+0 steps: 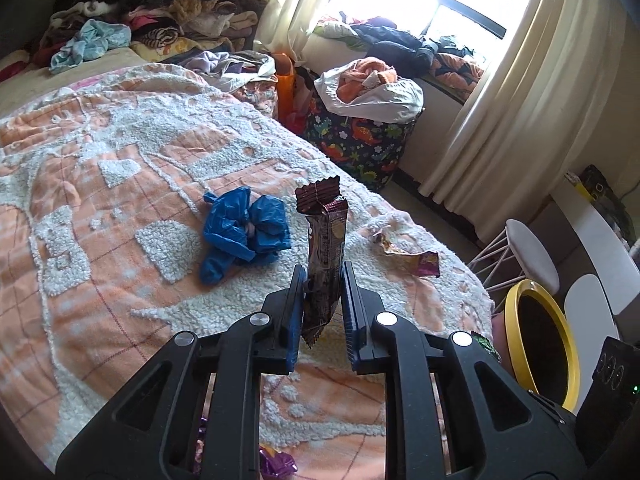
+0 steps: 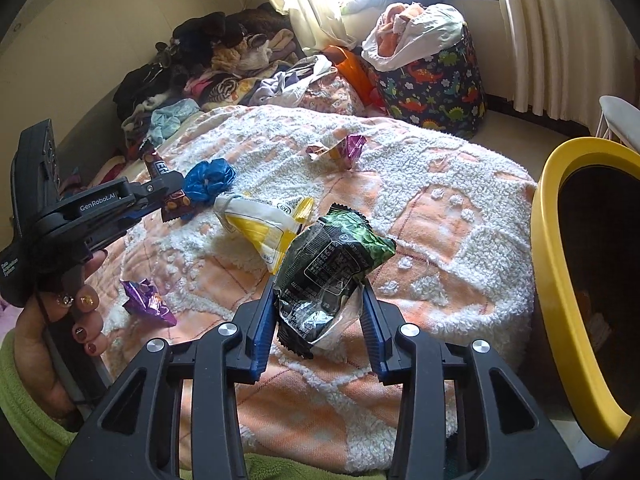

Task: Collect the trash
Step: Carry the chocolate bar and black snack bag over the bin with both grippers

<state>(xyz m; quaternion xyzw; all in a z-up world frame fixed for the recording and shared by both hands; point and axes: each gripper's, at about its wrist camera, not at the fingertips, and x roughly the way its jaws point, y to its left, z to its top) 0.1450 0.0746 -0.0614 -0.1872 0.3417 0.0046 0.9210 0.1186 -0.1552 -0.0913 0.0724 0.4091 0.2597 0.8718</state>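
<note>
While both grippers clamp wrappers, left gripper (image 1: pixel 324 276) brown wrapper (image 1: pixel 325 248), right gripper (image 2: pixel 318 294) green packet (image 2: pixel 332 264), yellow bin (image 2: pixel 560 280) beside bed edge (image 2: pixel 516 280)

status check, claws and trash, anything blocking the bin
Left claw shut on brown wrapper. Right claw shut on green packet. Yellow bin at right, path clear.

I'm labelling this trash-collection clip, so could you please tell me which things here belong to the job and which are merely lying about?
Job:
brown wrapper in left gripper
green packet in right gripper
yellow bin
yellow-white wrapper
purple wrapper
blue bag

Lying about:
clothes pile
dinosaur hamper
stool
</note>
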